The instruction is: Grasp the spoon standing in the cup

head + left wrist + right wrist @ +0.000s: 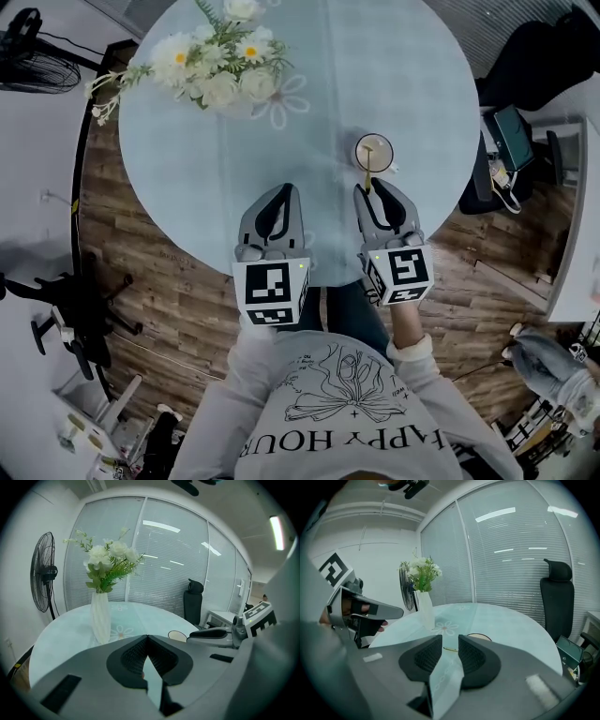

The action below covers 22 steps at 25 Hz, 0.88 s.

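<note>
Yellowish thin spoon stood leaning in the small round white cup near the edge of the round counter with its pale blue flower-print cloth. It sat just ahead of the right hand-held gripper, whose ribbed dark pads were apart and empty, while the left hand-held gripper had its jaws together. Risk: the slim smooth handle could slip past the pads, or a hard grey jaw could clip the rim and tip the light cup.
</note>
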Available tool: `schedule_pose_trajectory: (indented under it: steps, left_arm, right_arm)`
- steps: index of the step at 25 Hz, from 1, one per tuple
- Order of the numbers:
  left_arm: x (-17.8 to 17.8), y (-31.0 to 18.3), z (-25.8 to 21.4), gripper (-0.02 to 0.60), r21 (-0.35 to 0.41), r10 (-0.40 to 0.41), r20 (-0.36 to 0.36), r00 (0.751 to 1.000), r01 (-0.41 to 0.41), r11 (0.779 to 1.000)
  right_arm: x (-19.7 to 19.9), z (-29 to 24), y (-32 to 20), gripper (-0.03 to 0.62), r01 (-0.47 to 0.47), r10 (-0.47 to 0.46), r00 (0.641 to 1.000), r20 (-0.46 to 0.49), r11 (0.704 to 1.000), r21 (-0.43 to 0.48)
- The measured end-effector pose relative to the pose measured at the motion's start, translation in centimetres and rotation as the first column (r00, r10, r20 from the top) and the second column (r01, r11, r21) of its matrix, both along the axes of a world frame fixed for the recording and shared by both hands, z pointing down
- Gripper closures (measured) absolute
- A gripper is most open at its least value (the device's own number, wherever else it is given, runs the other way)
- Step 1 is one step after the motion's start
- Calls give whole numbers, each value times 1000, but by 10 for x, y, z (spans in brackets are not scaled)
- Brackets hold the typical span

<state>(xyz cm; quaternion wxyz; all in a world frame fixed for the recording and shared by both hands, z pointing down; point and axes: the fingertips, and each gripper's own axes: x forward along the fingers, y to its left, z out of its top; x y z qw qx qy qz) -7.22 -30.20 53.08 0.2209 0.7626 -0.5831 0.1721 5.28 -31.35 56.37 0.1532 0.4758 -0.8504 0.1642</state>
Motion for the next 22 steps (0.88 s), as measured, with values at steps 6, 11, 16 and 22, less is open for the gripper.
schedule_pose_trajectory:
  steps: [6,11,16,22]
  left_arm:
    - [3,0,7,575,-18,-2,-2,1000,2,1000]
    - [6,2,12,575,-30,-1,-7,1000,1,1000]
    - [8,4,17,575,-45,-6,-8,1000,6,999]
    - [9,4,21,575,-53,-14,-8,1000,13,998]
  right_arm:
    - [-3,10,1,453,35,-36,999,-23,999,-15]
    - [1,18,-1,453,23,-24,999,-29,999,-30]
    - [4,24,-5,453,18,-20,998,-51,999,-39]
    - [4,23,-8,480,25,-26,998,-60,999,-24]
